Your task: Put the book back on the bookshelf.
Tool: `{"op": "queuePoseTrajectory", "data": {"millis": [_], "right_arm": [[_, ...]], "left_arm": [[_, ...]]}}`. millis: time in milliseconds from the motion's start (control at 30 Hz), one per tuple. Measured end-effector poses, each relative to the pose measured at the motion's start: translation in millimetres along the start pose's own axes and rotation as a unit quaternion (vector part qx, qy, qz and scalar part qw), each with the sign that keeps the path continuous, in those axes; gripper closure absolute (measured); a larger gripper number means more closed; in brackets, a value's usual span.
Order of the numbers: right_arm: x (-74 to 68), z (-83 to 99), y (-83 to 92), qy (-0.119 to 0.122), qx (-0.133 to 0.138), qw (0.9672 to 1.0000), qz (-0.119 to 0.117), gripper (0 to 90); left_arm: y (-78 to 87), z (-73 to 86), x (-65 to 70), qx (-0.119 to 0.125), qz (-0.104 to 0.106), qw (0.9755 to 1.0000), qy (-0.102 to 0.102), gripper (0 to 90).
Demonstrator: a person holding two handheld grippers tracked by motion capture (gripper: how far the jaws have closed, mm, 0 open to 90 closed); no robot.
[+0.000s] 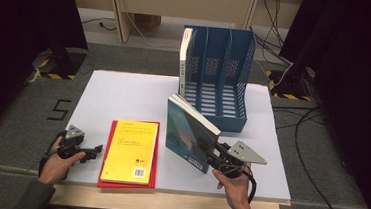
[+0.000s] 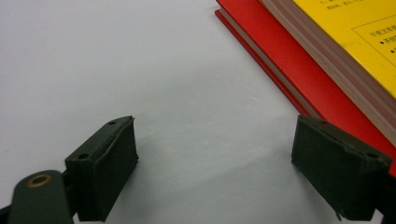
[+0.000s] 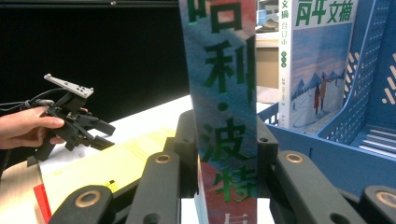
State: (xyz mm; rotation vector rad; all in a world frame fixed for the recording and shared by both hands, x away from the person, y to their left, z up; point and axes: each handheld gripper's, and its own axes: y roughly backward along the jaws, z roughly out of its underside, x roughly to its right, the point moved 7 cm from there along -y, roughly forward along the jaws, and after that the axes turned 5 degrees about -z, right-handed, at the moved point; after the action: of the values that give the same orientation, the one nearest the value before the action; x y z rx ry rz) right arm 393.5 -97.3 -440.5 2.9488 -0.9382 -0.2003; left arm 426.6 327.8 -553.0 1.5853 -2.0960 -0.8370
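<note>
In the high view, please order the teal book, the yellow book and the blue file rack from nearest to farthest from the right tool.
1. Teal book: clamped in the right tool.
2. Yellow book: to its left, flat on the red book.
3. Blue file rack: at the table's far side.

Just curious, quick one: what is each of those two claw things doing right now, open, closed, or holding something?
Left gripper: fingers open, empty, beside the red book.
Right gripper: fingers closed on the teal book, holding it upright.
</note>
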Motion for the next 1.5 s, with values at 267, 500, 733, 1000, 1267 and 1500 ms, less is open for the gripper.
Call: {"op": "queuePoseTrajectory", "data": {"millis": [267,500,733,1000,1267,1500], "right_arm": [[-2.8,4.6,-10.4,0.000,-0.012,0.9998,-0.016,67.3],[-6.0,2.8,-23.2,0.010,-0.011,0.9997,-0.020,67.0],[-2.4,2.4,-31.7,-0.003,0.005,0.9998,-0.018,67.0],[0.1,2.8,-34.2,-0.021,0.015,0.9995,-0.019,68.7],[-2.4,1.9,-34.5,0.000,0.014,0.9998,-0.015,72.1],[1.7,-6.1,-37.9,-0.014,0.022,0.9995,-0.017,74.4]], "left_arm": [[0.3,0.1,0.3,0.001,-0.001,1.0000,-0.004,13.5],[0.2,0.1,0.3,0.000,-0.001,1.0000,-0.004,13.5],[-0.2,0.0,0.0,-0.001,0.000,1.0000,-0.001,13.1],[-0.2,0.0,0.0,0.000,0.000,1.0000,-0.001,13.1],[-0.3,0.0,0.0,0.000,0.000,1.0000,-0.001,13.1],[-0.3,0.0,0.0,0.000,0.000,1.0000,-0.001,13.0]]}}
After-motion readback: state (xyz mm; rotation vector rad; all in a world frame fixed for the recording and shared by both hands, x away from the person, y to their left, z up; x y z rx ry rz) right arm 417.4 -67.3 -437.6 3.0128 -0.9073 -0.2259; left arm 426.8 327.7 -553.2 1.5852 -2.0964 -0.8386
